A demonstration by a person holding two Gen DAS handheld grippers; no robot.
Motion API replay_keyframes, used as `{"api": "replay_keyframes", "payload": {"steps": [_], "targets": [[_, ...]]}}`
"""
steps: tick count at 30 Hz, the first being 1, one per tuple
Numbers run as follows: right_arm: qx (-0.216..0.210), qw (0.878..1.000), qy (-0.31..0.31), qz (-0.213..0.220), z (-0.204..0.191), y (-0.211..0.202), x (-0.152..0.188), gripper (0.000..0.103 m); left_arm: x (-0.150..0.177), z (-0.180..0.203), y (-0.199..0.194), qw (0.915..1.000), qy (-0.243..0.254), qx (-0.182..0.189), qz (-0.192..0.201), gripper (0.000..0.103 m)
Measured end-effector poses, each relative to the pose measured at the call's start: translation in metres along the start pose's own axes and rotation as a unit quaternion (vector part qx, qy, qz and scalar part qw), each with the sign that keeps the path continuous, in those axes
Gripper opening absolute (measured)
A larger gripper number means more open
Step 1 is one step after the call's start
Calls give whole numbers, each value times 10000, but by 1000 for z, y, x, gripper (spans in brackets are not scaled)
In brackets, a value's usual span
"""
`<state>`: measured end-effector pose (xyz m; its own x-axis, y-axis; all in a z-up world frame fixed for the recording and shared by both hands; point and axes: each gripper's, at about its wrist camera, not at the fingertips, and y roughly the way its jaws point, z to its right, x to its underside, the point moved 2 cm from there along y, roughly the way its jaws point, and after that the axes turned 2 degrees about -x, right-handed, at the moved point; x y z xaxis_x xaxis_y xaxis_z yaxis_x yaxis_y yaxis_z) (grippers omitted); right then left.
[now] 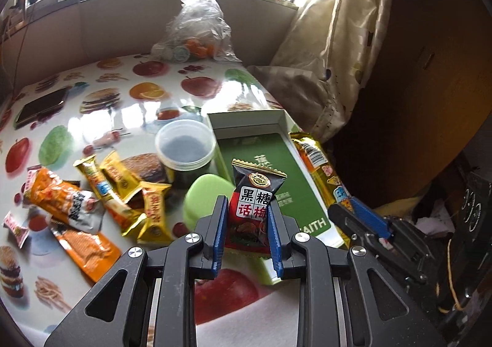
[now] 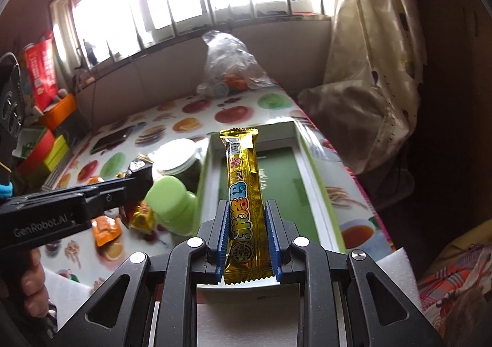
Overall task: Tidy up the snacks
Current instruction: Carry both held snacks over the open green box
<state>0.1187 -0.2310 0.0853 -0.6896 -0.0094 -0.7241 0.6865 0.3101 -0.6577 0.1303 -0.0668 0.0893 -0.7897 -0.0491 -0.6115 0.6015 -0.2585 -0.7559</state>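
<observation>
Both hand-held grippers carried a snack toward the shallow green-floored box at the right edge of the fruit-print bench. The left hand-held gripper was closed on a small black plum-candy packet, its blue pads pressing the packet's two sides; the packet stood upright between them, its top seal clear of the fingertips, in front of the box's near end. The right hand-held gripper was closed on the lower part of a long gold snack bar, which projected forward along the fingers and lay lengthwise above the box interior.

The step in hand appeared to be placing both snacks in the box. To do it well, each piece would be lowered until it nearly touched the green floor before the pads parted, so that it would not bounce off the white rim. The bar, being long, would best be laid parallel to the long walls and close to one of them, leaving room for the packet beside it. Because the two hand-held grippers were near each other at the box's near right corner, they would probably need to release in turn.

Further wrapped snacks, including an orange pouch and several gold wrappers, lay loose on the bench left of the box, beside a green lid and an open jar; they remained to be sorted.
</observation>
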Motion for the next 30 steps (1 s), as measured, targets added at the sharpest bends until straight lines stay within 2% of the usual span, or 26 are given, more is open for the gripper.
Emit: {"api": "replay_keyframes", "payload": {"steps": [4,10,19,30], "targets": [[251,9996,-43,-102,12,12,4,22,-6,11,18,9998,1,101,-178,26],[297,9991,59,-289,29,29,9,22,-6,27,46,9990,26,140,-423,26],[403,9981,-78,-460,40,46,15,22,-2,43,77,9974,176,21,-698,26],[366,9977,-150,-550,43,54,21,22,4,49,94,9954,244,-115,-915,26]]}}
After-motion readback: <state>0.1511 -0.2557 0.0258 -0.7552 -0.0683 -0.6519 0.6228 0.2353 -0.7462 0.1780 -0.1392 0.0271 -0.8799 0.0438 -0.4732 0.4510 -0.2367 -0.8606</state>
